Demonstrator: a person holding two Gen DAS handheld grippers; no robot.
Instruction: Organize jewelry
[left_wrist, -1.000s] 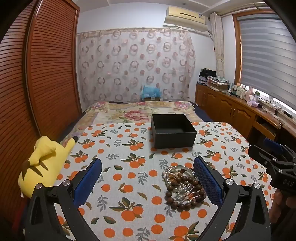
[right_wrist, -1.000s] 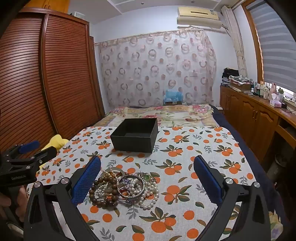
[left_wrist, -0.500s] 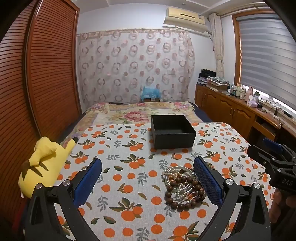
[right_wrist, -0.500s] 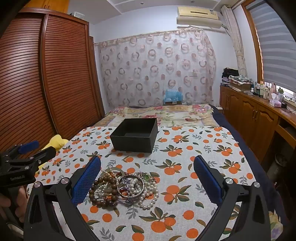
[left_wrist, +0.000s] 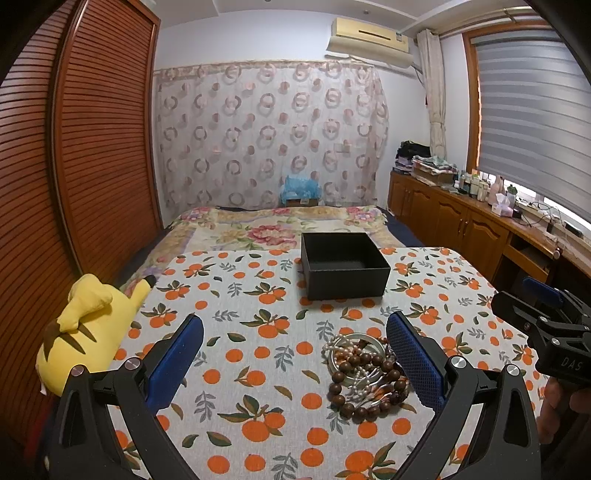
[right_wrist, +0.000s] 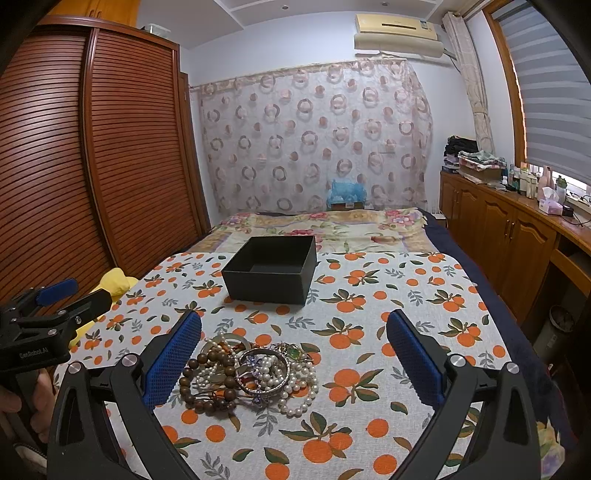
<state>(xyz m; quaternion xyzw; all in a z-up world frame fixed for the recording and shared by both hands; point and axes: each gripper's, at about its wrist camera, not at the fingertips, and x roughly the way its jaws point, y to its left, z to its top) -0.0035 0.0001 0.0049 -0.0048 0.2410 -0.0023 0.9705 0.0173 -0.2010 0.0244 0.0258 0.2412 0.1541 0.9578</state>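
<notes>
1. Both tongs are spread wide and hold nothing. The left tongs (left_wrist: 295, 354) and the right tongs (right_wrist: 293, 350) hang above the surface (right_wrist: 406, 302) with the orange-print cloth.
2. The jewelry pile (right_wrist: 251, 373) lies on the cloth just in front of the right tongs, near their left finger. For the left tongs it is beside their right finger, and part of it is hidden behind that finger.
3. The pile is tangled: a brown bead bracelet (right_wrist: 207, 384), a pearl string (right_wrist: 295, 387) and a metal bangle (right_wrist: 262, 373) lie over each other.
4. The black box (right_wrist: 271, 273) stands open and looks empty, well beyond the pile, straight ahead of both tongs.
5. I judge the step in hand is the first pick. The bangle on top seems the best choice, because it is stiff and free.
6. To do it well, the right tongs should come down over one edge of the bangle and close on the rim only.
7. Lift slowly; the pearls may catch and drag. The left tongs could press the beads down if they follow.
</notes>
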